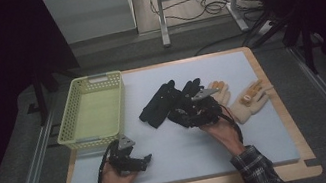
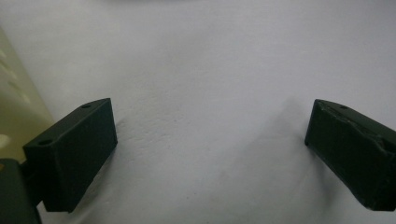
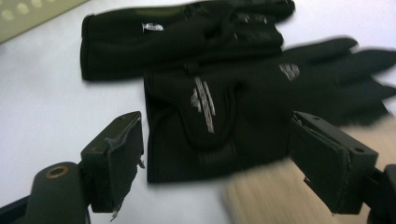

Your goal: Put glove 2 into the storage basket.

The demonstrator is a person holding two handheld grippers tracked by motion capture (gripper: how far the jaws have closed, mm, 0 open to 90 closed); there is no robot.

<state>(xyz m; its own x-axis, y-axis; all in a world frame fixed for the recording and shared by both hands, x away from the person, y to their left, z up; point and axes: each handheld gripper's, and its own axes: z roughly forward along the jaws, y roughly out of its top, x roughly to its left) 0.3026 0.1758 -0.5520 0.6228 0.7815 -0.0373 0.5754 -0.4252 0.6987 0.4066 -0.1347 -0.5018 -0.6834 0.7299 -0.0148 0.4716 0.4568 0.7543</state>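
Observation:
Two black gloves (image 1: 160,103) lie side by side in the middle of the pale mat (image 1: 187,155). In the right gripper view one black glove (image 3: 177,32) lies farther off and the other (image 3: 243,102) lies right before the jaws, cuff toward me. My right gripper (image 1: 181,112) (image 3: 215,158) hovers at this nearer glove, open, nothing between its pads. A beige glove (image 3: 271,196) lies blurred under its right jaw. My left gripper (image 1: 146,161) (image 2: 210,144) rests low over bare mat near the front left, open and holding nothing.
A yellow-green mesh basket (image 1: 91,112) stands at the mat's back left; its wall (image 2: 18,107) shows beside my left jaw. Two beige gloves (image 1: 251,99) lie right of the black ones. The mat sits on a wooden board (image 1: 287,115).

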